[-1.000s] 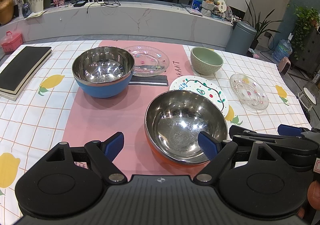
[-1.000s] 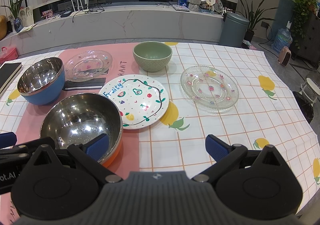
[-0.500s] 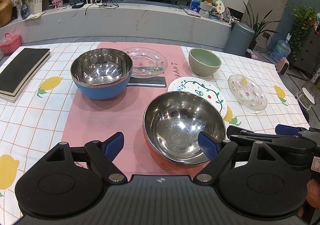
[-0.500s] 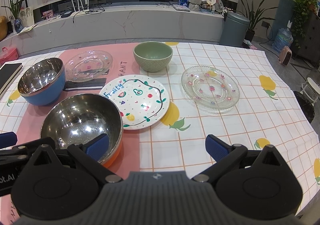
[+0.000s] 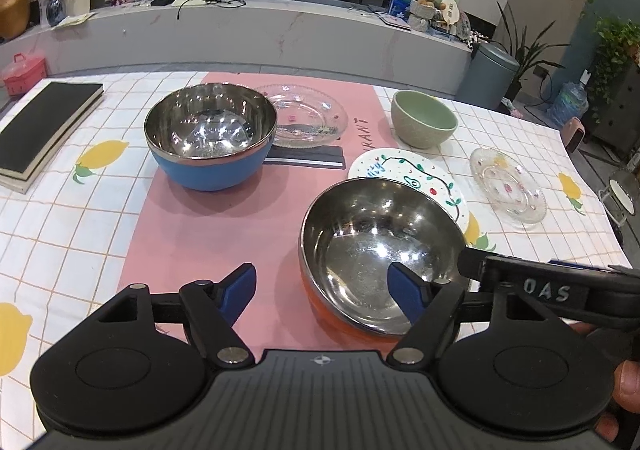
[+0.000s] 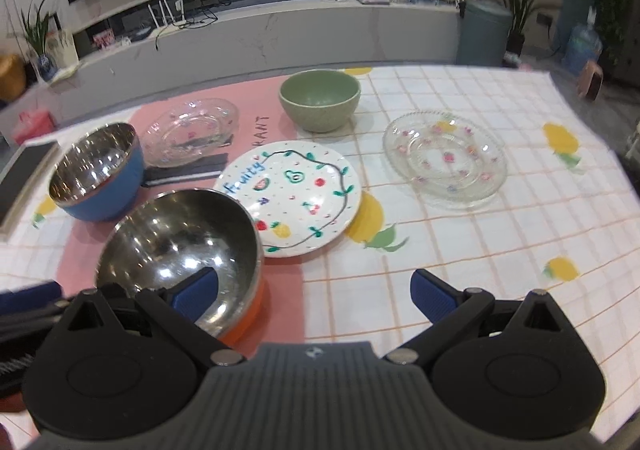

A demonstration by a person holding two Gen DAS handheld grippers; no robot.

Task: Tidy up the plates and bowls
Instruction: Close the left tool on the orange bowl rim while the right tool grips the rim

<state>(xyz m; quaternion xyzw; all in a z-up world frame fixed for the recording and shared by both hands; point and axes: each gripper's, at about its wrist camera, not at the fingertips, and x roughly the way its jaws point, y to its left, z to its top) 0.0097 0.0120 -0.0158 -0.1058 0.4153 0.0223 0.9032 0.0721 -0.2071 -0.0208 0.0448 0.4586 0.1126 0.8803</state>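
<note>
My left gripper (image 5: 322, 288) is open and empty, low over the pink runner, its right finger in front of the steel bowl with the orange shell (image 5: 376, 246). My right gripper (image 6: 314, 292) is open and empty, its left finger over the same bowl's (image 6: 180, 242) near rim. A steel bowl with a blue shell (image 5: 210, 136) stands behind on the left. The white fruit-painted plate (image 6: 290, 196) lies right of the orange bowl. A green bowl (image 6: 319, 99) stands at the back. Two clear glass plates lie on the table, one at the back (image 6: 190, 130) and one on the right (image 6: 444, 158).
A black notebook (image 5: 40, 126) lies at the table's left edge. A dark flat strip (image 5: 306, 158) lies under the back glass plate. The right gripper's body (image 5: 560, 290) crosses the left wrist view at lower right. The table's right edge (image 6: 600, 122) drops off to the floor.
Both grippers have moved forward and tilted; the bowls and plates look nearer and larger. The right wrist view has swung and is slightly blurred. No dish has moved.
</note>
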